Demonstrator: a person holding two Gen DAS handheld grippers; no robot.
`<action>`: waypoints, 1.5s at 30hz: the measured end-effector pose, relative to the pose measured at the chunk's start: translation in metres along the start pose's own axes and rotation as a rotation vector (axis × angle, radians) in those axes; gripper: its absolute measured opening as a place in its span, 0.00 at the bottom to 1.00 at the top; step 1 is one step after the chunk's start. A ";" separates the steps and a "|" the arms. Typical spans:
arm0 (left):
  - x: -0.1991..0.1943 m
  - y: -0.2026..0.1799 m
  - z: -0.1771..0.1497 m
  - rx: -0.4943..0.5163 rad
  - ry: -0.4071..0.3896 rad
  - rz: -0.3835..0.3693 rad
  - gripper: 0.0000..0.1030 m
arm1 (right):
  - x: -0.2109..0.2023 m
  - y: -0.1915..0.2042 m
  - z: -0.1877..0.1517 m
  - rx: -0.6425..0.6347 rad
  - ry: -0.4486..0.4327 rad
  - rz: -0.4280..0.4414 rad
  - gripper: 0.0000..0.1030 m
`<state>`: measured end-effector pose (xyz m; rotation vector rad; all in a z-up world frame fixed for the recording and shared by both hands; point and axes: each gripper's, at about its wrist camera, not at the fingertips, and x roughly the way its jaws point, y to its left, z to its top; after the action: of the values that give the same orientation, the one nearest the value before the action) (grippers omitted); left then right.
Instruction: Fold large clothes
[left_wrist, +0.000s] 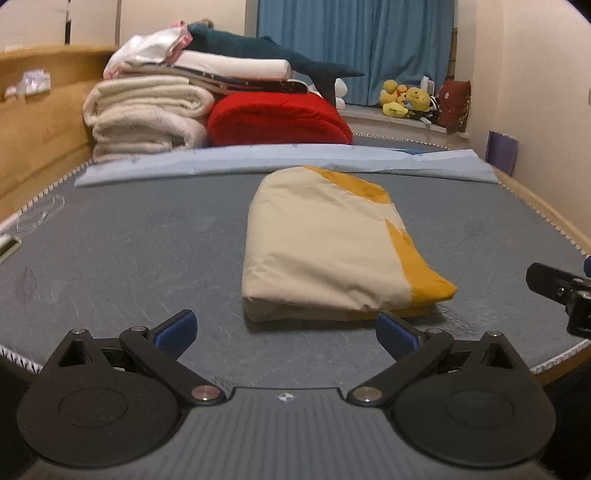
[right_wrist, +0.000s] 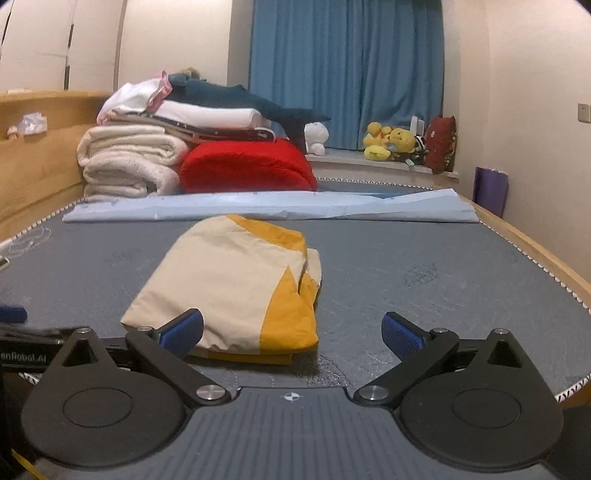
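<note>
A big grey mattress (left_wrist: 129, 251) filled the room, with a wooden bed frame (left_wrist: 33, 147) around it. At its far end lay a flat pale blue sheet (left_wrist: 258, 162). Behind that sat a stack of white blankets (left_wrist: 144, 118), a red blanket (left_wrist: 277, 118) and a dark blue toy shark (left_wrist: 266, 50) on top. A blue curtain (left_wrist: 354, 48) hung at the back, and yellow soft toys (left_wrist: 404, 98) sat on the sill.

The folded cream and yellow cloth (left_wrist: 325, 251) lay in the middle of the mattress, with nobody holding it.

The left gripper (left_wrist: 286, 332) was spread wide with nothing in it, just in front of the cloth's near edge. The right gripper (right_wrist: 293, 332) was spread wide too, with its left blue pad (right_wrist: 184, 330) in front of the cloth's corner; whether it touched was hard to tell.

Only the left view showed the black tip of the other gripper at its right edge. Only the right view showed a wall switch (right_wrist: 583, 112).
</note>
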<state>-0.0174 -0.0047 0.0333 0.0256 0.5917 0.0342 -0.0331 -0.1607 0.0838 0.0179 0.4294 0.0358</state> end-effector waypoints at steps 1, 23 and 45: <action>0.004 -0.001 0.000 0.006 -0.002 -0.001 1.00 | 0.005 -0.001 -0.001 0.011 0.010 -0.004 0.99; 0.032 -0.005 -0.001 -0.023 0.070 -0.021 1.00 | 0.039 0.011 -0.013 0.027 0.109 0.052 0.99; 0.040 -0.008 -0.001 -0.030 0.080 -0.023 1.00 | 0.042 0.018 -0.013 0.021 0.102 0.061 0.99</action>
<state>0.0150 -0.0110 0.0099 -0.0123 0.6709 0.0216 -0.0012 -0.1409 0.0554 0.0503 0.5309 0.0920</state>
